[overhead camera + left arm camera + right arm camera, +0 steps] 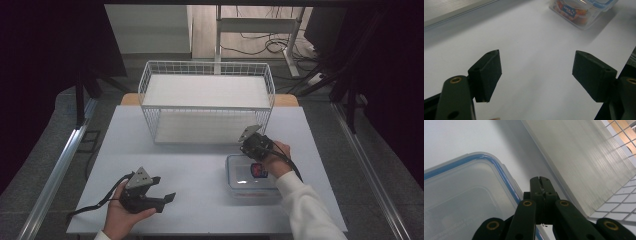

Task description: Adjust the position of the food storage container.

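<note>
A clear plastic food box (250,177) with a blue-rimmed lid sits on the white table right of centre; orange contents and a label show through its wall (579,12). My right gripper (248,141) hovers over the box's far edge, jaws shut with nothing between them (541,183), just past the lid's corner (474,192). My left gripper (162,192) rests low near the table's front left, pointing right toward the box, its jaws standing wide apart and empty (536,72).
A white wire shelf rack (207,100) with two tiers stands at the back centre of the table; its lower panel (584,162) lies right beside my right gripper. Bare tabletop (190,170) spreads between the two hands.
</note>
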The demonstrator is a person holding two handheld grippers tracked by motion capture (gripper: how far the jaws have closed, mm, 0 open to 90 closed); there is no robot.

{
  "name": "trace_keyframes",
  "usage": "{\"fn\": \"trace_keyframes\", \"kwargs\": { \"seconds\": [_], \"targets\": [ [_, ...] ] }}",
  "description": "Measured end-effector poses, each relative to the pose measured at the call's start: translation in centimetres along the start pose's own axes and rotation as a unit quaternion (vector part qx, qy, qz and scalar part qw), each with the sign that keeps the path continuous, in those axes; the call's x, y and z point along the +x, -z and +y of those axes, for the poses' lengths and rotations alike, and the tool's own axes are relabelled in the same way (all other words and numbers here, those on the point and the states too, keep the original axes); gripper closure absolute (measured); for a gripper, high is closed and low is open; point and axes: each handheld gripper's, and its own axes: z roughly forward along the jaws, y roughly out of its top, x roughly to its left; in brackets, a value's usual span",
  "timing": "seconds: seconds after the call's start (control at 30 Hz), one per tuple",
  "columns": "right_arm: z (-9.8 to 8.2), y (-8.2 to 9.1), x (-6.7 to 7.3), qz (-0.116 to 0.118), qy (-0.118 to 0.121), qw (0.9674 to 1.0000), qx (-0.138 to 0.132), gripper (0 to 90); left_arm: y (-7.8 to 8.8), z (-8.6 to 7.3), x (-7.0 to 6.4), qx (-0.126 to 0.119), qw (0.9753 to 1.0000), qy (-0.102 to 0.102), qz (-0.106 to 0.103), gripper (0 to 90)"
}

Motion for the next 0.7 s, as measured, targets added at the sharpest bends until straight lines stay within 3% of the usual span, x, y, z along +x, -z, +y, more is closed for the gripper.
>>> {"fn": "trace_keyframes", "kwargs": {
  "seconds": [0.17,0.27,0.3,0.37,0.5,0.53,0.57,0.6,0.63,0.67,0.7],
  "targets": [
    [-0.6,1.7,0.0,-0.018,-0.013,0.9996,-0.020,89.1,0.0,0.0,0.1,0.000,1.0000,-0.001,0.002,23.6],
    [-1.6,4.2,-0.2,-0.031,-0.036,0.9977,-0.048,89.1,0.1,0.0,0.1,0.000,1.0000,0.000,0.002,23.6],
    [-2.7,5.9,-0.5,-0.041,-0.063,0.9952,-0.063,89.1,0.1,0.0,0.1,0.000,1.0000,0.000,0.003,23.6],
    [-4.3,7.5,-0.8,-0.063,-0.106,0.9900,-0.069,89.0,0.0,-0.1,0.2,0.000,1.0000,0.001,0.004,23.6],
    [-8.7,9.5,-1.3,-0.083,-0.203,0.9730,-0.073,89.0,0.0,0.0,0.3,0.000,1.0000,0.005,0.003,23.6],
    [-9.8,9.7,-1.4,-0.086,-0.221,0.9690,-0.071,89.0,-0.1,0.0,0.4,0.001,1.0000,0.006,0.003,23.5],
    [-9.8,9.7,-1.4,-0.086,-0.221,0.9690,-0.071,89.0,-0.1,0.0,0.4,0.001,1.0000,0.006,0.003,23.6],
    [-11.9,10.2,-1.6,-0.088,-0.260,0.9594,-0.064,89.1,-0.1,0.0,0.5,0.002,1.0000,0.006,0.005,23.6],
    [-11.9,10.2,-1.6,-0.088,-0.260,0.9594,-0.064,89.1,-0.2,0.0,0.5,0.003,0.9999,0.007,0.007,23.6],
    [-13.6,10.2,-1.7,-0.083,-0.288,0.9524,-0.056,89.1,-0.3,0.0,0.6,0.002,0.9999,0.009,0.008,23.6],
    [-13.6,10.2,-1.7,-0.083,-0.288,0.9524,-0.056,89.1,-0.3,0.1,0.7,0.003,0.9999,0.011,0.008,23.6]
  ]
}}
